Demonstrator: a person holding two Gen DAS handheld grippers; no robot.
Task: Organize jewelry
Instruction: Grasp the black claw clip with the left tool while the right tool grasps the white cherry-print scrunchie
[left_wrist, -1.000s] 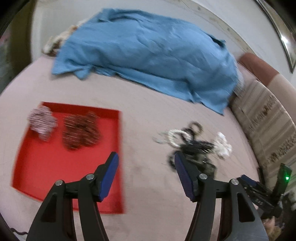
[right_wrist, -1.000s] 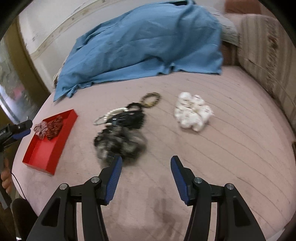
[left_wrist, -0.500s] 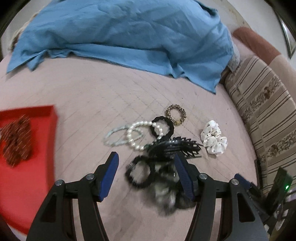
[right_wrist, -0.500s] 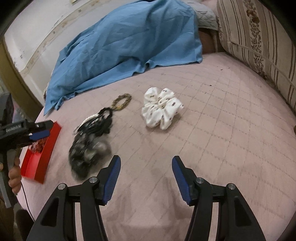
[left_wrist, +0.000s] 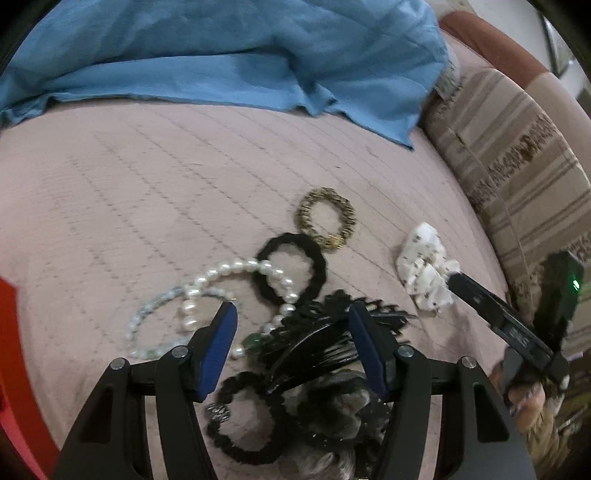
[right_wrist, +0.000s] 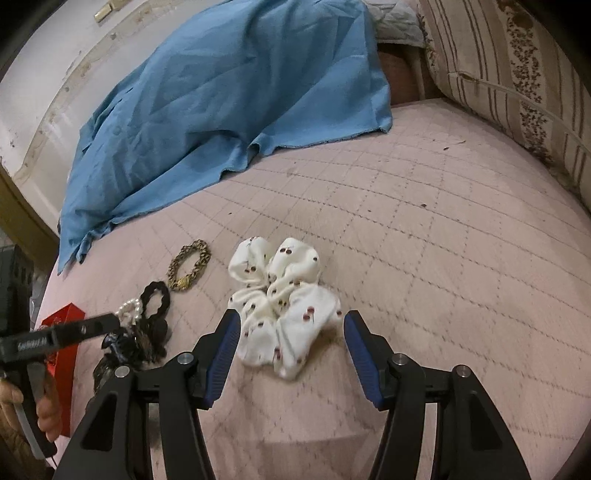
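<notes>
The left gripper is held with its jaws apart above a tangle of hair accessories on the pink quilted bed; nothing is pressed between its blue pads. Between and just under the jaws a black toothed hair clip is seen, lying over a dark furry scrunchie and beside a black wavy hair band. Just beyond, a pearl bracelet overlaps a black ring-shaped hair tie and a pale beaded bracelet; a gold-patterned hair tie touches the black ring's far side. An edge of the red tray shows at far left.

The right gripper is likewise open, its pads flanking the near part of a white cherry-print scrunchie without clear contact. A blue cloth is spread at the far end of the bed, and a striped cushion stands to the right.
</notes>
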